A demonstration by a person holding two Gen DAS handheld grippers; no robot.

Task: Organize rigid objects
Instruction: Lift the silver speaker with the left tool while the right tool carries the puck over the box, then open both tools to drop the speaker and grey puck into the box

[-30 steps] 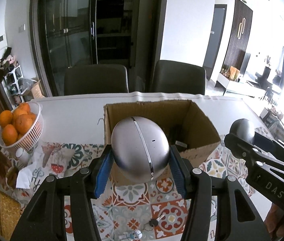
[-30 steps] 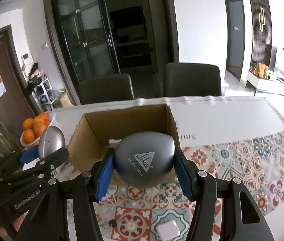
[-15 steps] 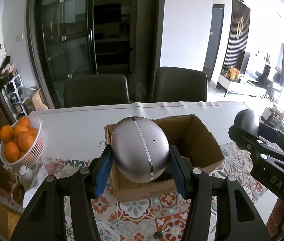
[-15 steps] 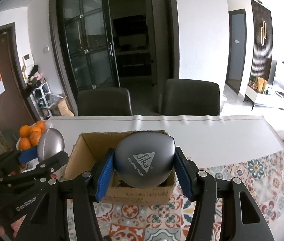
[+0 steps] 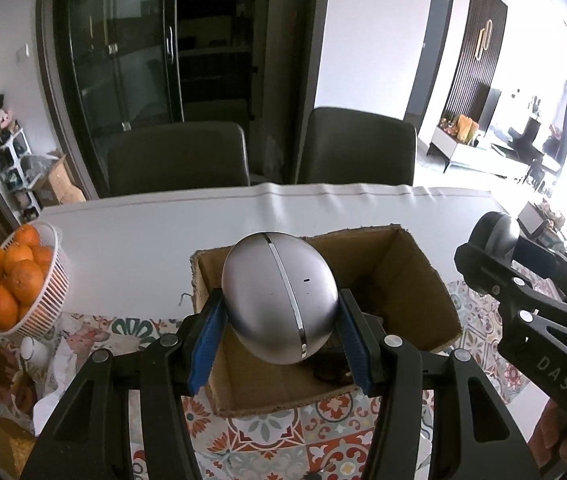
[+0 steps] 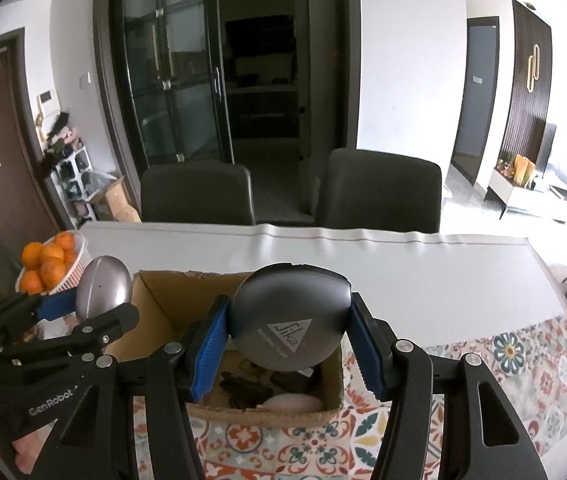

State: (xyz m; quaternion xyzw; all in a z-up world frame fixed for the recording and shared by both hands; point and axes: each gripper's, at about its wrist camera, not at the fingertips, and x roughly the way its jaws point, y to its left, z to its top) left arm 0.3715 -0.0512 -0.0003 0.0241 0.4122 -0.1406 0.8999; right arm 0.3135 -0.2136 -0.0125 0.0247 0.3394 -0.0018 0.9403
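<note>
Hovering over cardboard box (image 5: 415, 280): left claw (image 5: 279, 320) clamping silver egg (image 5: 279, 300), right claw (image 6: 287, 336) clamping grey dome (image 6: 289, 316).

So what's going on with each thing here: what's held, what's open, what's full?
Left claw: shut on the silver egg.
Silver egg: held up over the cardboard box.
Right claw: shut on the grey shell.
Grey shell: held above the box, logo facing the camera.
Cardboard box: open on top, some things already inside.
White basket: full of oranges.
Chairs: pushed in, nobody in them.
</note>
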